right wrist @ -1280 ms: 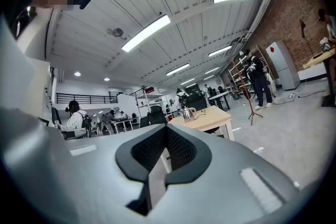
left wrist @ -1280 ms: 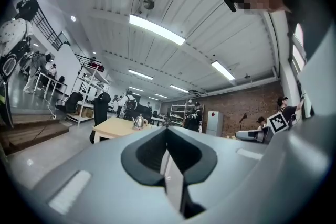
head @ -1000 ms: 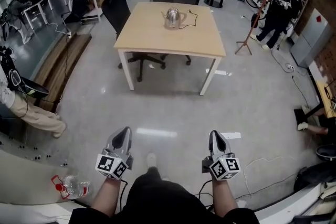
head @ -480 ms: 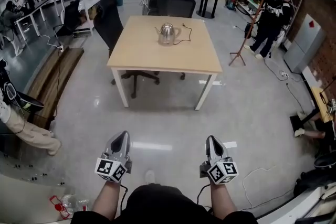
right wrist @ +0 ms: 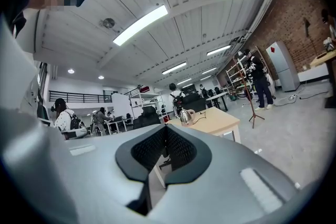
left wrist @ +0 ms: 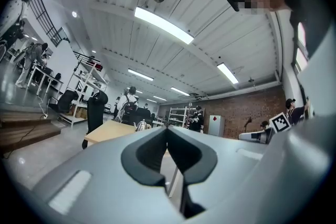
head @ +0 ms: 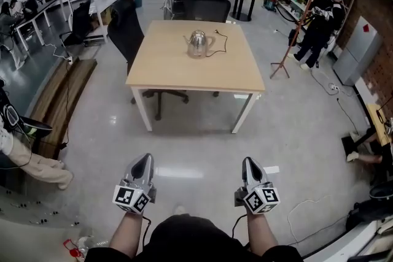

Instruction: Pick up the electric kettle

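The shiny metal electric kettle [head: 198, 44] stands upright on the far half of a light wooden table [head: 196, 73], its black cord [head: 221, 40] trailing to the right. Both grippers are held low and close to my body, well short of the table and far from the kettle. My left gripper [head: 143, 161] is shut with nothing in it, and so is my right gripper [head: 250, 162]. In the left gripper view the kettle [left wrist: 140, 124] is small, just left of the closed tips [left wrist: 167, 128]. The right gripper view has the kettle [right wrist: 186, 116] just right of its closed tips [right wrist: 166, 127].
Black office chairs [head: 126, 27] stand at the table's left and far sides. A wooden bench [head: 55, 95] runs along the left, and a seated person's legs [head: 27, 159] are nearby. A tripod stand [head: 293, 40] and standing people are at the right. A water bottle [head: 77, 248] lies on the floor.
The whole view has moved forward: the floor bottle slid toward the bottom edge and the table shifted slightly. Both grippers keep their place in view and stay shut.
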